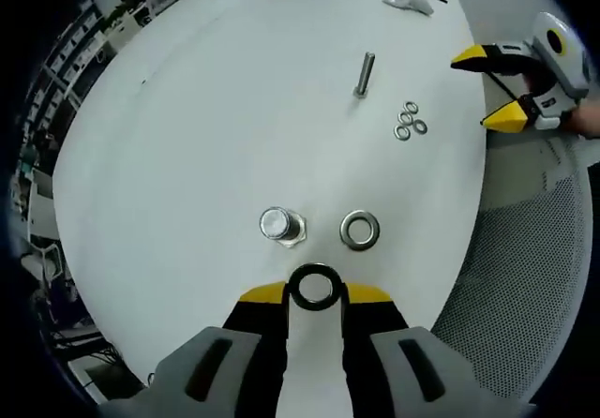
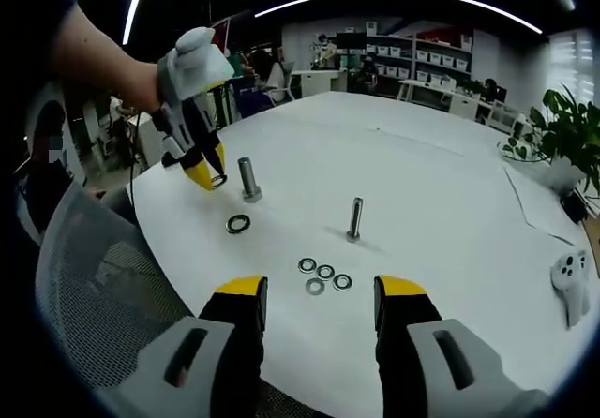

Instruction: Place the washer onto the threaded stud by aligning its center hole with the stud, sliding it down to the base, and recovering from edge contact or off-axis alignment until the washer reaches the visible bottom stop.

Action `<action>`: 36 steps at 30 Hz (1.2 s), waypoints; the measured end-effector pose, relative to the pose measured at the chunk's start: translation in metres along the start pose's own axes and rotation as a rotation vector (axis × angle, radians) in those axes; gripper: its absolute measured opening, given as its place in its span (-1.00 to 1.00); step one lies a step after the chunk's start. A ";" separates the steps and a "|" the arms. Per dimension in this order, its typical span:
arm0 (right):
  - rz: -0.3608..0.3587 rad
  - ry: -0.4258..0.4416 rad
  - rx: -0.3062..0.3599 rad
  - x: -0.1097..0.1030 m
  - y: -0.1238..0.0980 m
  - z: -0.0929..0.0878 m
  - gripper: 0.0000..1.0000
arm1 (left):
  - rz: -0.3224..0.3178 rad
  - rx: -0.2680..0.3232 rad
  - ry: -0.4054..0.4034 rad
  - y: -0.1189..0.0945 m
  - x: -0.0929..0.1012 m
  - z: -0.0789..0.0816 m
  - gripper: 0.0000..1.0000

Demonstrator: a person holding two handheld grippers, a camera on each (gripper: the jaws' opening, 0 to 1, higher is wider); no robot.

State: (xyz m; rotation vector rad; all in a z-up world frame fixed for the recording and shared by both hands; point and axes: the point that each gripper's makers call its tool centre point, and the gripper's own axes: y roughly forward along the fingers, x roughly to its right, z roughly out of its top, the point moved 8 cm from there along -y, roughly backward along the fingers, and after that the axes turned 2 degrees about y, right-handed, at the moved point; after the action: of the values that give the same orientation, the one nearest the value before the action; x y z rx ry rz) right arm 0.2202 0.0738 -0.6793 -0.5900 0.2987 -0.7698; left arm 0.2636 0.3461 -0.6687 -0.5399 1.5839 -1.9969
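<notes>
L gripper [image 1: 314, 293] fingers closed on a washer [image 1: 315, 287], held flat betw. the yellow tips, low over the round white desk [image 1: 187, 156]. In right gripper view same gripper [image 2: 208, 176] sits at far left edge of desk w/ the washer [image 2: 218, 181] at its tips, just beside the big stud, not on it.

Just past the held washer in left gripper view: big threaded stud [image 1: 281, 224] w/ hex base, upright, seen from above; a 2nd large washer [image 1: 360, 230] lies flat beside it, apart, not touching. In right gripper view that stud [image 2: 248, 179] stands upright, the loose washer [image 2: 238, 223] nearer the camera.

Further out: slim bolt [image 1: 364, 74] standing upright mid-desk; cluster of four small washers [image 1: 410, 122] near it, touching each other.

R gripper [image 2: 321, 296] fingers wide open, holding nothing, hovering at desk edge over the small washers [image 2: 324, 276], slim bolt [image 2: 355, 219] beyond. Mesh chair back [image 2: 94, 277] lower left. White controller [image 2: 571, 287] at far right of desk; potted plant [image 2: 562, 146] behind.
</notes>
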 end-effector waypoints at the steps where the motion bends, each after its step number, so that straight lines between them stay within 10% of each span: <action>1: 0.000 0.001 0.001 0.000 0.000 0.000 -0.04 | 0.003 0.000 0.009 -0.003 -0.001 0.001 -0.63; 36: -0.009 0.001 0.008 0.001 -0.001 0.001 -0.04 | 0.011 -0.014 0.135 -0.010 -0.021 0.043 -0.63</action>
State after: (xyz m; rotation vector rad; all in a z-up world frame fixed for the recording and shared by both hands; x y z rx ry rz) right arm 0.2208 0.0728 -0.6780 -0.5842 0.2935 -0.7798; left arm 0.3040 0.3284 -0.6491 -0.4085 1.6777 -2.0535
